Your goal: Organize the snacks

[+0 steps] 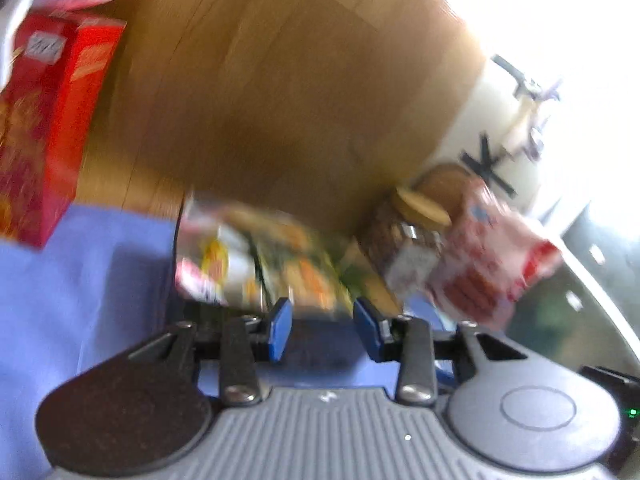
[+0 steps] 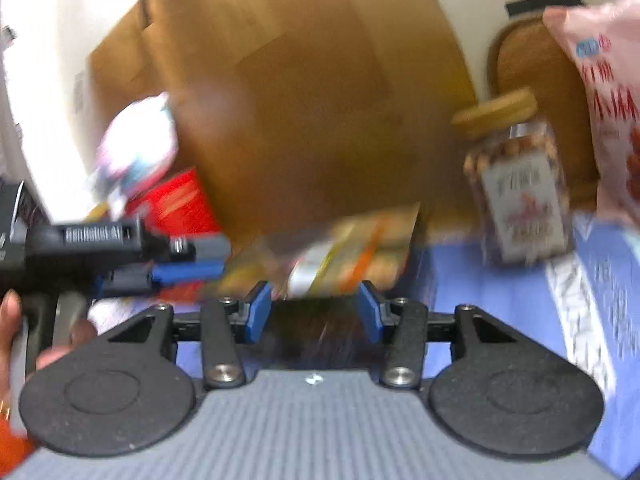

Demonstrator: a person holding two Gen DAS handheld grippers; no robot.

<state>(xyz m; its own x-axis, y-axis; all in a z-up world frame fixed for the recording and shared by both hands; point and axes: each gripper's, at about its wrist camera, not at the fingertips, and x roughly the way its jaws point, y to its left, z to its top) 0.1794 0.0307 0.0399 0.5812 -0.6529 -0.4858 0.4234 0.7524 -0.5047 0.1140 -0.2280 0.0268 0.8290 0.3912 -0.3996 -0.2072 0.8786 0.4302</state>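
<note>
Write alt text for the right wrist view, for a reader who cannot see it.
The right claw stands open over a blue cloth, just short of a blurred flat snack packet lying before a big cardboard box. A lidded jar of nuts and a pink bag stand right; the left claw reaches in from the left.

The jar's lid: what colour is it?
Light tan, like wood or cork. The jar's lid shows best in the right wrist view.
</note>
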